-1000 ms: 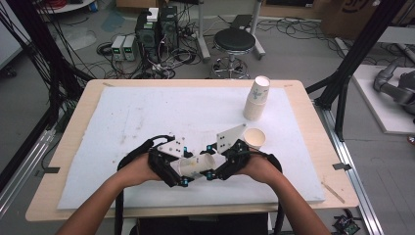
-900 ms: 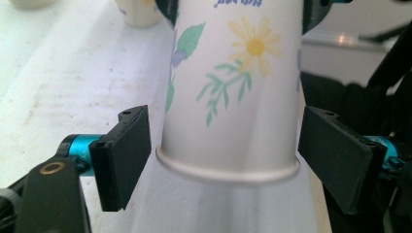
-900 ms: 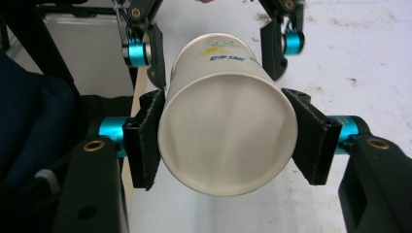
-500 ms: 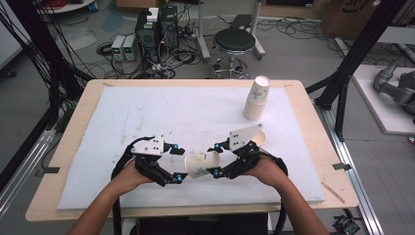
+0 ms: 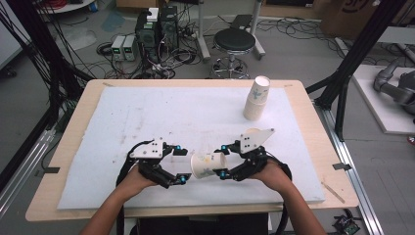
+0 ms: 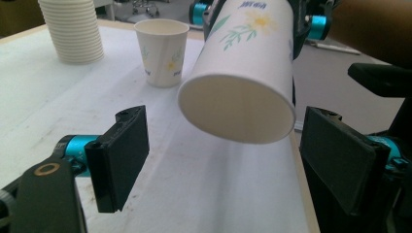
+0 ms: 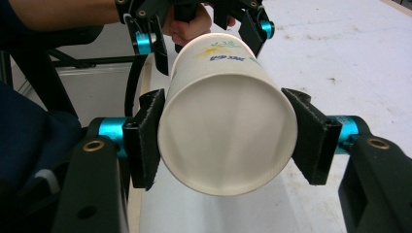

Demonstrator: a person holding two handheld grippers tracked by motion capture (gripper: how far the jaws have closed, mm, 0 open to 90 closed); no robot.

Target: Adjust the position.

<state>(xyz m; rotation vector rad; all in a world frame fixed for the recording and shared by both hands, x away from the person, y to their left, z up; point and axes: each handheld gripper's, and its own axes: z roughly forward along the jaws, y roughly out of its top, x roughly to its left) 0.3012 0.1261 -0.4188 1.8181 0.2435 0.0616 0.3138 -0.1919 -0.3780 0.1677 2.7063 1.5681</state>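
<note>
A white paper cup (image 5: 208,165) with a flower print lies level above the white mat (image 5: 147,112). My right gripper (image 5: 222,161) is shut on it, both pads pressing its sides (image 7: 226,126). My left gripper (image 5: 183,165) stands just left of the cup's other end. Its jaws have just been opening and are open now. In the left gripper view the cup (image 6: 243,73) hangs ahead of my left gripper (image 6: 231,160), its round end facing the camera, and neither pad touches it.
A tall stack of paper cups (image 5: 257,98) stands at the mat's far right. A single upright cup (image 6: 163,51) stands near it, just beyond the right hand. A stool (image 5: 235,41) and cabling sit on the floor behind the table.
Both hands have come down toward the near edge. The left gripper has let go of the cup and drawn a little left; the right gripper keeps hold of it.
</note>
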